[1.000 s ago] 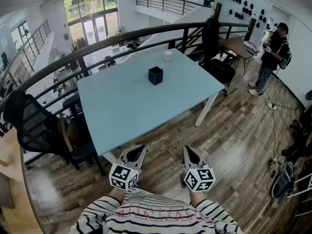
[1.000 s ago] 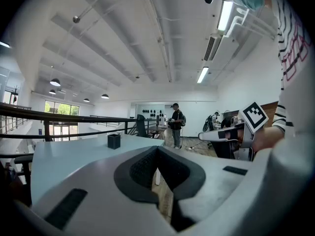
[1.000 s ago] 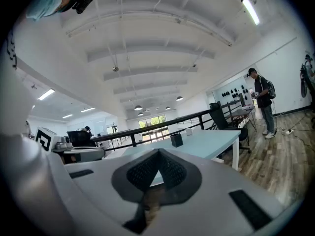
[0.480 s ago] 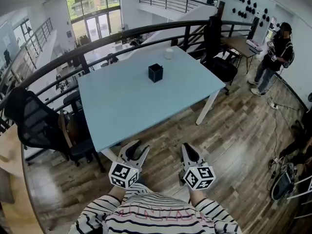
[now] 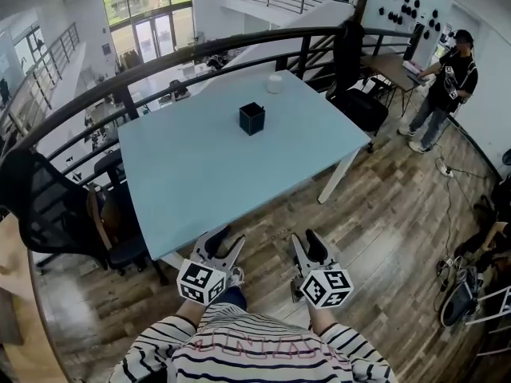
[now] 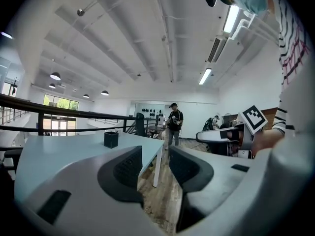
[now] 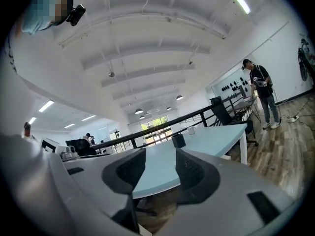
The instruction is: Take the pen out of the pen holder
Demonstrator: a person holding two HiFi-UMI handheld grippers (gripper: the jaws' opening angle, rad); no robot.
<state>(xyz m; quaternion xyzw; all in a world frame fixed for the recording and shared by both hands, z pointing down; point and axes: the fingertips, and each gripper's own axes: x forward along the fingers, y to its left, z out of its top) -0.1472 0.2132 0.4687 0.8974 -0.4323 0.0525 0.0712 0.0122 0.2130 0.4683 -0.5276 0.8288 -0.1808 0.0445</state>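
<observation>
Short of the desk's near edge, the left hand-held gripper and right hand-held gripper have just been opening; both are spread and empty. Pen holder sits toward the desk's far end, untouched. Pen too small to see. Task looks unstarted.

Surface finishes
The pen holder is matt black; the table smooth and matt; the floor grained wood; the railing dark metal.

open-plan office loft: desk, office chairs, railing.
</observation>
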